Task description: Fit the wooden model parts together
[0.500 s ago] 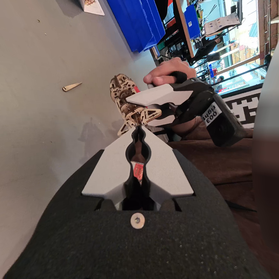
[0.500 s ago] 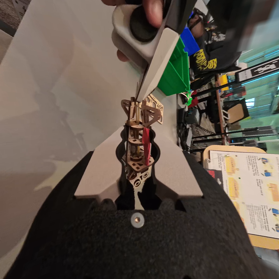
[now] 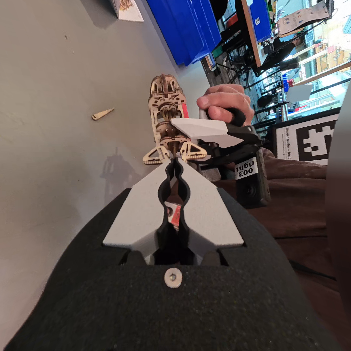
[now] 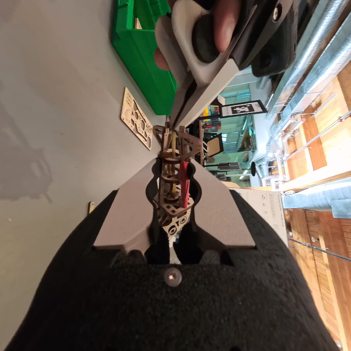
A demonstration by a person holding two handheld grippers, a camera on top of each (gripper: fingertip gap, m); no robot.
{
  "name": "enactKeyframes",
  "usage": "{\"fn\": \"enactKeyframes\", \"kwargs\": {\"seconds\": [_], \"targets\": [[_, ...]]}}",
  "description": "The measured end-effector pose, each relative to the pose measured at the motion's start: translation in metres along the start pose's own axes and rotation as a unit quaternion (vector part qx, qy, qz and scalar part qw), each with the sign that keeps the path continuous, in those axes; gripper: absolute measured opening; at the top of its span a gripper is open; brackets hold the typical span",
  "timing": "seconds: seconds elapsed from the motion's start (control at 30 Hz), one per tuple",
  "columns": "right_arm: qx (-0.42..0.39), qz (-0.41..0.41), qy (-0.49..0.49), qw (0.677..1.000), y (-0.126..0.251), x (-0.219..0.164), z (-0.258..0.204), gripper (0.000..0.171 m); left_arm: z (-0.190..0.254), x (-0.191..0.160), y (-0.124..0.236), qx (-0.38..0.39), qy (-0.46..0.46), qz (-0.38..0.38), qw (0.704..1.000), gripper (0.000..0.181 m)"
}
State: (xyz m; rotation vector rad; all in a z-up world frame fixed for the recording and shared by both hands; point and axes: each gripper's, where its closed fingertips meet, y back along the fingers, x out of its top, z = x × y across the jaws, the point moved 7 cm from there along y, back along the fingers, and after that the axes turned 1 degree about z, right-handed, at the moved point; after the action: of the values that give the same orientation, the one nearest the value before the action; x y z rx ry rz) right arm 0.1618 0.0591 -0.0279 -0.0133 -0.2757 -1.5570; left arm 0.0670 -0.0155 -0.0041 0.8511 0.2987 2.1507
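- Pale laser-cut plywood makes up the rocket-shaped wooden model [image 4: 173,182], which lies lengthwise between the two grey fingers of the right gripper [image 4: 173,161]; the fingers are closed against its sides, clenched on the body, with a red fin-like piece [image 4: 184,182] against the right finger.
- The model is held in the air above the grey worktop [image 3: 57,133], not resting on it.
- The left gripper [image 3: 174,160] has its grey fingers drawn together to a thin slit, pinching a slender wooden rod [image 3: 173,151] that sticks out of the model's tail between the two triangular fins [image 3: 154,155].
- The right wrist view shows the same pinch from the other side: the left gripper's [image 4: 171,125] tapered tips meet at the rod end, and a yellowish rod [image 4: 173,144] runs down the model's axis.
- Only the left wrist view shows a small loose teardrop-shaped wooden piece [image 3: 102,114] lying on the worktop to the left of the model, a row of blue plastic bins [image 3: 182,28] along the worktop's far edge, and the hand [image 3: 226,102] that holds the right gripper [image 3: 190,140].
- Only the right wrist view shows a green plastic bin [image 4: 140,53] near the worktop's edge and, just beside it, a flat plywood sheet with cut-out holes [image 4: 135,117].
- A white printed instruction sheet [image 4: 262,209] lies to the right in that view.
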Motion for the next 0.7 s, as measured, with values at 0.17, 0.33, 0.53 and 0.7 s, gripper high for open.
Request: {"fn": "enactKeyframes", "kwargs": {"seconds": [0.17,0.33,0.53,0.7], "targets": [[-0.062,0.000,-0.006,0.998,0.002,-0.006,0.010,0.027,0.012,0.003,0.009,0.054,-0.089,0.053,0.993,0.000],[-0.106,0.005,-0.024,0.994,0.004,-0.006,0.019,0.027,0.035,0.000,0.008,0.143,-0.212,0.123,0.959,0.000],[-0.148,0.016,-0.033,0.988,0.013,-0.004,0.032,0.027,0.051,-0.005,0.003,0.197,-0.258,0.196,0.925,0.000],[-0.155,0.026,-0.047,0.986,0.015,-0.005,0.035,0.027,0.064,-0.008,0.003,0.198,-0.272,0.232,0.913,0.000]]}}
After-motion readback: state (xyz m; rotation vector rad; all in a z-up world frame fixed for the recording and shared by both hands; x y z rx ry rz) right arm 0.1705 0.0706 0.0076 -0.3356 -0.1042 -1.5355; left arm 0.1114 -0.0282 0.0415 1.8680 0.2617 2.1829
